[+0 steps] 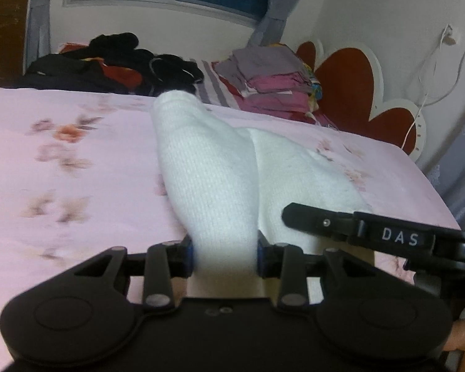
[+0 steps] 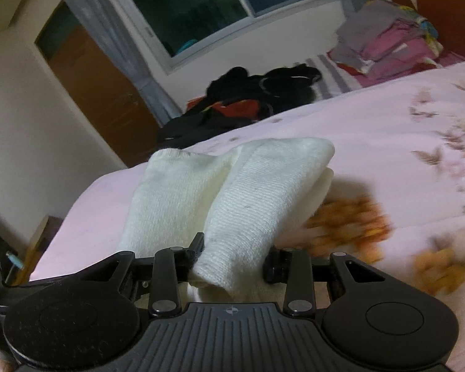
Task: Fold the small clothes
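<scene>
A pair of white knit socks (image 1: 207, 173) lies across the pink flowered bedspread (image 1: 77, 170). My left gripper (image 1: 225, 254) is shut on the near end of one sock, which rises away from it toward the far side of the bed. The second sock (image 1: 307, 170) lies beside it to the right. The right gripper's black finger (image 1: 313, 220) marked DAS reaches in from the right onto that sock. In the right wrist view my right gripper (image 2: 234, 263) is shut on the near end of a white sock (image 2: 251, 201), with the other sock (image 2: 173, 192) lying to its left.
A heap of black and red clothes (image 1: 117, 65) lies at the far side of the bed. A stack of folded pink and grey clothes (image 1: 272, 80) sits by the red and white headboard (image 1: 350, 83). The bed's edge (image 2: 74, 204) and a brown door (image 2: 90, 83) are at the left in the right wrist view.
</scene>
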{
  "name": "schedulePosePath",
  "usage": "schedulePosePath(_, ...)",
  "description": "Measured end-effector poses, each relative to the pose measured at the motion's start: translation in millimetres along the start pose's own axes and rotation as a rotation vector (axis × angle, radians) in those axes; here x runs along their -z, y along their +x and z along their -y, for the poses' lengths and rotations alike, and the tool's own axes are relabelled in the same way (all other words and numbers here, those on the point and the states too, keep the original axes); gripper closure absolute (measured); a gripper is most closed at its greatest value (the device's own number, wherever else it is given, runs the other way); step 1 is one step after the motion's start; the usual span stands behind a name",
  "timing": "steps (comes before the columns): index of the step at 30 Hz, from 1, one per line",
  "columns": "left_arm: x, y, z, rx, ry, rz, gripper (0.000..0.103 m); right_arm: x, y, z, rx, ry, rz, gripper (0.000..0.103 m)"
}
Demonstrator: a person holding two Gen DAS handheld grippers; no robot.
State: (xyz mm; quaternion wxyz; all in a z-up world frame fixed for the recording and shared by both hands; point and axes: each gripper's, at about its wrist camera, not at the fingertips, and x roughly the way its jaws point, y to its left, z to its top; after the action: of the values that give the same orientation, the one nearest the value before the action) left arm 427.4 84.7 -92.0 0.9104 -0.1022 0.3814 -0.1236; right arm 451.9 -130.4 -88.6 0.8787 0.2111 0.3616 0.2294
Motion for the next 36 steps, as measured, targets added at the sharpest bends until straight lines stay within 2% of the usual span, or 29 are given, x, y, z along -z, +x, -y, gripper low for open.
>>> schedulePosePath(5, 6.2, -47.8, -74.6, -0.001, -0.013, -0.001, 0.069, 31.9, 26.0, -85.5, 0.000, 0.001, -0.003, 0.067)
schedulePosePath(9, 4.7, -71.9, -126.5, -0.025, -0.021, -0.005, 0.069, 51.5, 57.0, -144.5, -0.023, -0.008, -0.014, 0.067)
schedulePosePath(15, -3.1, -72.6, -179.4, -0.061, -0.022, -0.011, 0.069, 64.3, 109.5, -185.4, -0.048, -0.019, -0.038, 0.067)
schedulePosePath(19, -3.6, -53.8, -205.3, -0.077, -0.028, -0.019, 0.068, 65.7, 147.7, -183.4, -0.044, -0.020, -0.066, 0.067)
schedulePosePath(24, 5.6, -21.0, -232.9, -0.113, -0.053, -0.040, 0.064, 73.4, 178.1, -157.6, -0.022, -0.034, -0.109, 0.067)
schedulePosePath(26, 13.2, -9.9, -239.4, -0.128, -0.062, -0.042, 0.056, 77.5, 186.8, -145.1, -0.015, -0.024, -0.130, 0.067)
schedulePosePath(28, 19.0, -7.5, -242.9, -0.139, -0.066, -0.029, 0.038, 79.8, 191.7, -134.8, -0.027, -0.006, -0.151, 0.067)
schedulePosePath(29, 19.8, -7.2, -243.7, -0.149, -0.064, -0.026, 0.035, 79.6, 192.1, -129.6, -0.035, -0.003, -0.154, 0.067)
schedulePosePath(30, 20.8, -9.0, -245.7, -0.149, -0.066, -0.026, 0.032, 79.2, 192.0, -125.3, -0.041, 0.000, -0.158, 0.066)
schedulePosePath(33, 19.8, -17.9, -250.1, -0.147, -0.105, -0.027, 0.031, 73.2, 183.2, -121.5, 0.001, -0.007, -0.136, 0.047)
schedulePosePath(36, 16.5, -36.5, -250.9, -0.173, -0.101, 0.027, 0.036, 63.4, 167.3, -120.3, 0.028, -0.006, -0.090, 0.047)
